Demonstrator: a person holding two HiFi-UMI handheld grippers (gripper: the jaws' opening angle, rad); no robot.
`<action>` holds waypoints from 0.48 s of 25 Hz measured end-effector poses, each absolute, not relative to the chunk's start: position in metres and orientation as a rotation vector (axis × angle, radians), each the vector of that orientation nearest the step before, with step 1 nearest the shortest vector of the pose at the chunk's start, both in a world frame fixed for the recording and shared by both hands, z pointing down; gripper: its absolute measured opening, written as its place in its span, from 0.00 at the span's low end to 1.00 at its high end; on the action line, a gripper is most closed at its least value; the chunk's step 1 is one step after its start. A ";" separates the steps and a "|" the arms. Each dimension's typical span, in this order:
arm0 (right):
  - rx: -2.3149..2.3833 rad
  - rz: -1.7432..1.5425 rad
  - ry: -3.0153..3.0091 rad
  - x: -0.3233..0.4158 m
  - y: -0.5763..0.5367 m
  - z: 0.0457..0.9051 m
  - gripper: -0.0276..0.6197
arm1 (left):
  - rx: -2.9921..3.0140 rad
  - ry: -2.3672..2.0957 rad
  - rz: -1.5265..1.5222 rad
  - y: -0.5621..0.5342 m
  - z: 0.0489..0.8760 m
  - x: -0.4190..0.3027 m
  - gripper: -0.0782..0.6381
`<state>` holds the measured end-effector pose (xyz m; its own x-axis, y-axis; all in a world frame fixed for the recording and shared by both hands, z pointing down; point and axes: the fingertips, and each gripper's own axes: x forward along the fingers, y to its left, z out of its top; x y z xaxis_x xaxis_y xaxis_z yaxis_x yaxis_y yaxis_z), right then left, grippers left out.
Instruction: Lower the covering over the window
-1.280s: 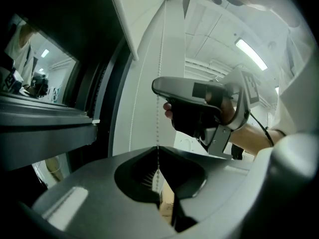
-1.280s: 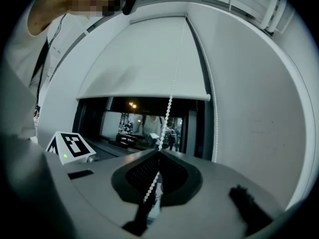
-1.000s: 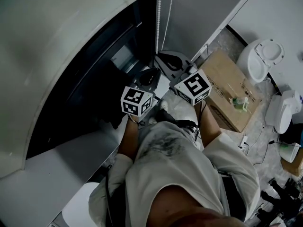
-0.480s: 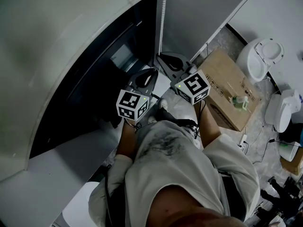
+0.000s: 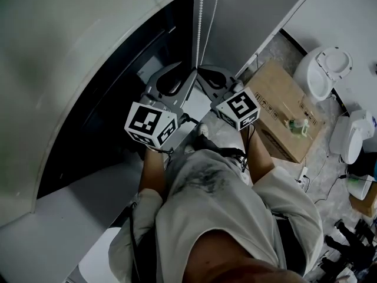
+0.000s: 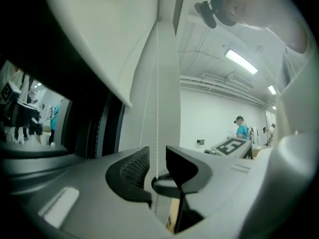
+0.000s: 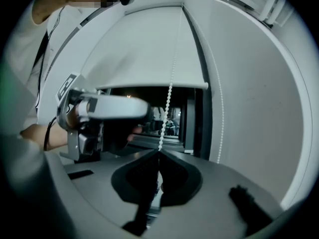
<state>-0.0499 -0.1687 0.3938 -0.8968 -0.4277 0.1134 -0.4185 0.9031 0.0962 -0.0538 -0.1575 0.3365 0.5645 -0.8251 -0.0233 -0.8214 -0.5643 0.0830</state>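
Room: speckled grey floor (image 5: 277,49), white walls. A cardboard box (image 5: 285,108) and a white toilet (image 5: 327,69) sit on the floor right of the window (image 5: 118,105); only the head view catches them. The roller blind (image 7: 149,49) covers the top of the window, and its bottom bar (image 7: 149,86) is partway down, clearest in the right gripper view. The bead chain (image 5: 199,22) hangs at the window's right edge. Right gripper (image 7: 159,156): jaws clamped on the chain. Left gripper (image 6: 157,166): jaws opening, chain runs between them, pads not pressing it. The left gripper view alone shows ceiling strip lights (image 6: 241,62) and a person in a teal top (image 6: 242,129) far from the window. The right gripper view adds the chain's second strand (image 7: 219,108) against the wall right of the window.
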 end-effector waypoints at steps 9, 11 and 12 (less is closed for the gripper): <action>0.635 -0.128 -2.951 -0.057 -0.161 0.392 0.07 | 2.852 -1.507 -0.198 -0.187 0.257 -0.047 0.26; 0.632 -0.129 -2.952 -0.058 -0.160 0.391 0.07 | 2.863 -1.520 -0.209 -0.191 0.247 -0.047 0.25; 0.631 -0.129 -2.952 -0.059 -0.160 0.391 0.07 | 2.869 -1.528 -0.207 -0.193 0.243 -0.046 0.22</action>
